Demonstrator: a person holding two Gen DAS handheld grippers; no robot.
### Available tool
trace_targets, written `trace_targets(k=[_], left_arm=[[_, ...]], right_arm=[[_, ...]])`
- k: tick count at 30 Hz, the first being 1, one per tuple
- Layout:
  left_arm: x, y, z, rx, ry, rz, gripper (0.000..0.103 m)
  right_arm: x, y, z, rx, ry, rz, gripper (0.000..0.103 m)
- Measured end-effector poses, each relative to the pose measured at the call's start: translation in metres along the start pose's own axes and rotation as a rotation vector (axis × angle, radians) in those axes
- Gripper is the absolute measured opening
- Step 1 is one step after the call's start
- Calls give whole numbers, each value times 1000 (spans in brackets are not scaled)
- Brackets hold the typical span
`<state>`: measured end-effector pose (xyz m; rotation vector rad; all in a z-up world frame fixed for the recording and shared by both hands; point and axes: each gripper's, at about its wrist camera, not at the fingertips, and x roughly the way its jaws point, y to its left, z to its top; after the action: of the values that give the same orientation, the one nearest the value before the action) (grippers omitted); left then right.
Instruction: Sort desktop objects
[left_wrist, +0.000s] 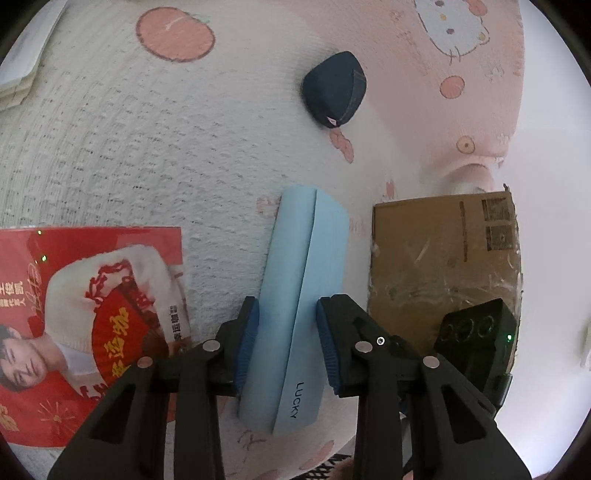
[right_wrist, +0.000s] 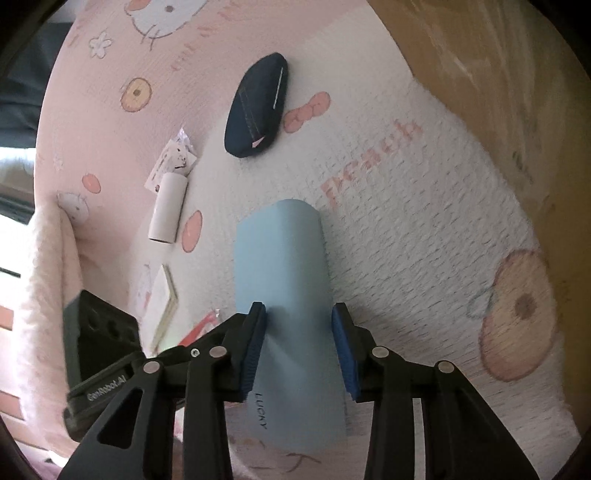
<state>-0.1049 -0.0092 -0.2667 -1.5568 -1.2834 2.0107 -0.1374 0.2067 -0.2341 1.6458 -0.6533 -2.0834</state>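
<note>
A light blue glasses case (left_wrist: 295, 295) marked LUCKY lies lengthwise on the pink and white blanket (left_wrist: 147, 147). My left gripper (left_wrist: 286, 317) is shut on its near end, blue pads against both long sides. My right gripper (right_wrist: 298, 321) also holds the blue case (right_wrist: 284, 266), its left pad pressing a dent into the side. A dark denim case (left_wrist: 334, 92) rests farther off on the blanket, the same dark case (right_wrist: 256, 107) appearing beyond the blue one in the right wrist view. Each gripper's black body shows in the other's view, the right body (left_wrist: 476, 339) and the left body (right_wrist: 99, 332).
A cardboard box (left_wrist: 443, 258) stands right of the blue case. A red printed sheet (left_wrist: 92, 314) lies to its left. A white tube (right_wrist: 168, 206), small printed wrappers (right_wrist: 171, 158) and a thin notepad (right_wrist: 162, 306) lie left of the case in the right wrist view.
</note>
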Motion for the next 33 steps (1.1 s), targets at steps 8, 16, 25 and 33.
trace_targets(k=[8, 16, 25, 33], left_arm=[[-9, -6, -9, 21, -9, 60, 35], [-11, -3, -7, -7, -23, 68, 37], [-11, -2, -4, -27, -28, 59, 38], [-27, -18, 0, -7, -70, 2, 38]], right_arm=[[10, 10, 8, -5, 61, 8, 39], [18, 8, 13, 0, 100, 33, 42], [20, 7, 15, 45, 100, 29, 43], [0, 34, 24, -24, 42, 5, 43]])
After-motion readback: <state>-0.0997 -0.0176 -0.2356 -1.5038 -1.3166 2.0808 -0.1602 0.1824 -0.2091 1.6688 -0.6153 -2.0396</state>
